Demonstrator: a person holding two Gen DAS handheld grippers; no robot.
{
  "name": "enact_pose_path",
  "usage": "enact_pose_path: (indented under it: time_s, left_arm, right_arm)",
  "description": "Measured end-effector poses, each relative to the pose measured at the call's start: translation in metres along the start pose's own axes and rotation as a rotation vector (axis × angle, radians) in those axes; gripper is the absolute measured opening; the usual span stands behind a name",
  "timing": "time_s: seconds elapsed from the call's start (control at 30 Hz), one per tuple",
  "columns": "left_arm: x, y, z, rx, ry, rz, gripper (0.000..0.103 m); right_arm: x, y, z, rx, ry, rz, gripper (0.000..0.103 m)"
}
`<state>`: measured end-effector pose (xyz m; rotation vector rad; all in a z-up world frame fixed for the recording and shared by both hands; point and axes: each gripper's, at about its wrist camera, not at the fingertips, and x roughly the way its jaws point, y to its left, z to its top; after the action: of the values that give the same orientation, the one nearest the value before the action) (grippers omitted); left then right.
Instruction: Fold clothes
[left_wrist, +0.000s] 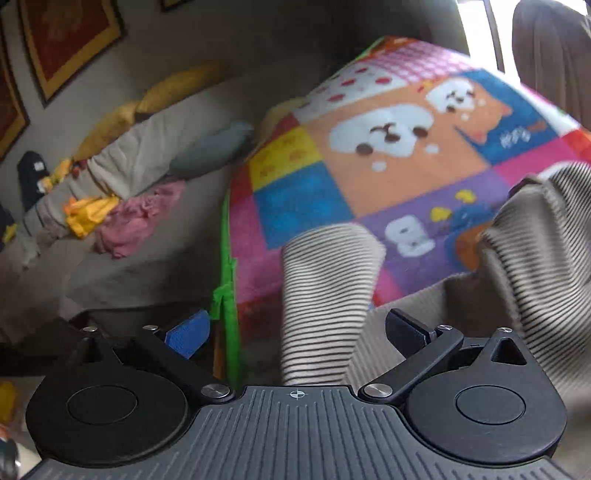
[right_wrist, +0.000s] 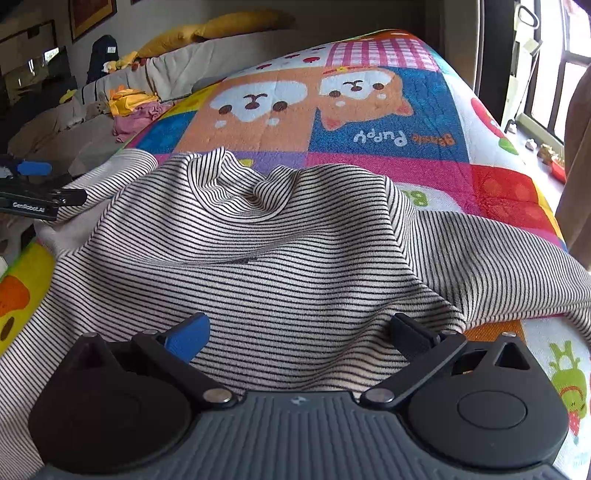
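Note:
A black-and-white striped long-sleeved shirt (right_wrist: 280, 258) lies spread on a colourful cartoon-puppy blanket (right_wrist: 369, 122), collar away from me and one sleeve stretched to the right. My right gripper (right_wrist: 299, 334) is open just above the shirt's lower body, its fingers wide apart. My left gripper (left_wrist: 299, 334) is open at the blanket's left edge, where the shirt's other sleeve (left_wrist: 325, 288) rises blurred between its fingers. In the right wrist view, the left gripper (right_wrist: 51, 184) appears beside that sleeve at the far left.
The blanket's green edge (left_wrist: 227, 295) drops off on the left. Beyond it stands a beige sofa (left_wrist: 140, 155) with yellow cushions (right_wrist: 221, 26) and pink (left_wrist: 133, 218) and yellow clothes (left_wrist: 90, 214). A window (right_wrist: 554, 85) is on the right.

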<state>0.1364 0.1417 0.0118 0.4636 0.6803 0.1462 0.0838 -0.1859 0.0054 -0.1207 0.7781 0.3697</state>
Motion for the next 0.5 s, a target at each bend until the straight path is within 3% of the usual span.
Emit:
enact_pose_path:
  time_s: [0.07, 0.17, 0.33, 0.5]
  left_arm:
    - [0.011, -0.007, -0.014, 0.114, -0.026, 0.111, 0.103]
    - [0.007, -0.001, -0.029, 0.129, -0.038, 0.162, 0.103]
    - [-0.004, 0.009, -0.045, 0.114, -0.021, 0.181, 0.103]
    - [-0.012, 0.018, -0.046, 0.04, -0.01, 0.144, 0.103]
  right_arm:
    - [0.001, 0.005, 0.001, -0.027, 0.002, -0.012, 0.103]
    - [-0.001, 0.002, 0.006, -0.03, -0.003, -0.017, 0.103]
    - [0.013, 0.0, 0.044, -0.073, -0.077, -0.131, 0.103]
    - [0.072, -0.005, 0.076, -0.201, -0.037, -0.249, 0.103]
